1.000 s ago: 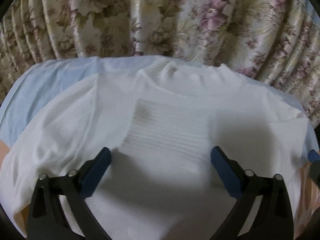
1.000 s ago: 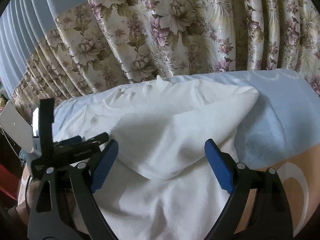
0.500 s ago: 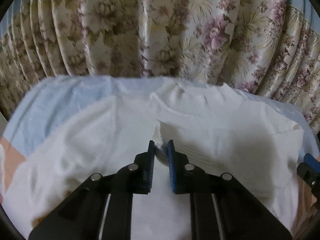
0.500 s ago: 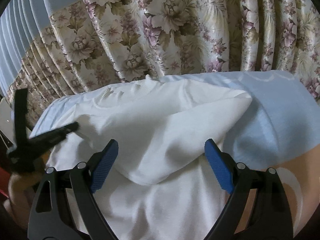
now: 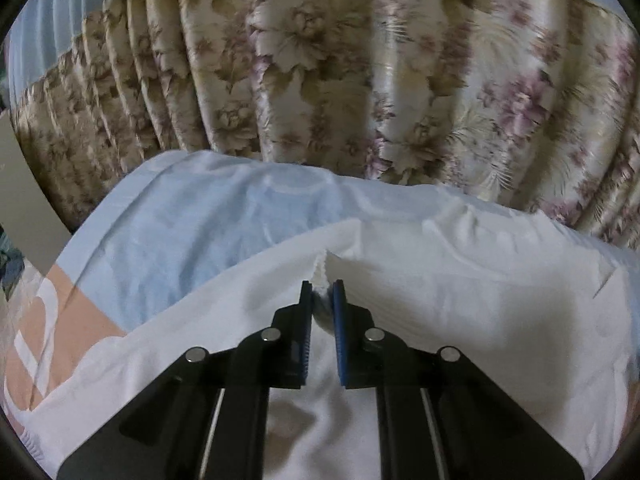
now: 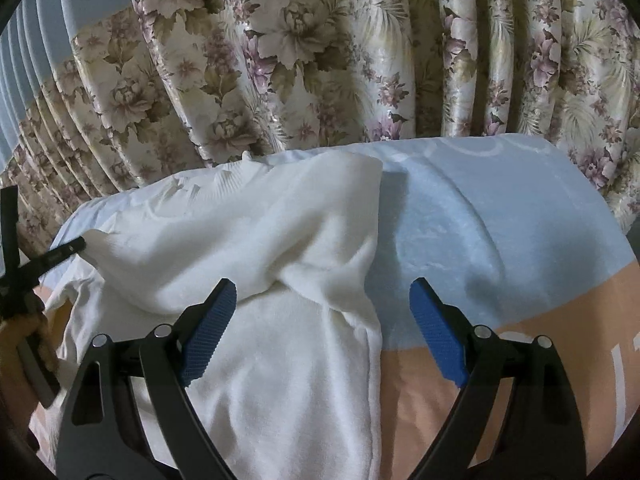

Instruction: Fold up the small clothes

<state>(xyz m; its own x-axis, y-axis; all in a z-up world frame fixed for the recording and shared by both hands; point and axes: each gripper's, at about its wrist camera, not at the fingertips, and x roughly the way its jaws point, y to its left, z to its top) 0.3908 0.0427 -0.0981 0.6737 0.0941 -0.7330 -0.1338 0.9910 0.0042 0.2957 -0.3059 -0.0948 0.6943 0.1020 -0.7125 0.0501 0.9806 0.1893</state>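
Observation:
A small white knit top [image 5: 460, 292] lies on a blue and peach blanket [image 5: 192, 232]. My left gripper [image 5: 322, 292] is shut on the ribbed cuff of a sleeve [image 5: 322, 270] and holds it over the left part of the top. In the right wrist view the left gripper [image 6: 66, 249] shows at the far left, with the sleeve [image 6: 224, 256] stretched from it across the top [image 6: 280, 380]. My right gripper [image 6: 320, 312] is open and empty, over the top's right edge.
A floral curtain [image 5: 360, 72] hangs close behind the blanket's far edge and fills the back of the right wrist view [image 6: 320, 60] too. Bare blue blanket [image 6: 480, 220] lies right of the top. A pale flat panel [image 5: 24, 208] stands at the far left.
My left gripper shut on the sleeve cuff, then pulled it to the left across the top. The fold under my right gripper shifted left. My right gripper stayed open.

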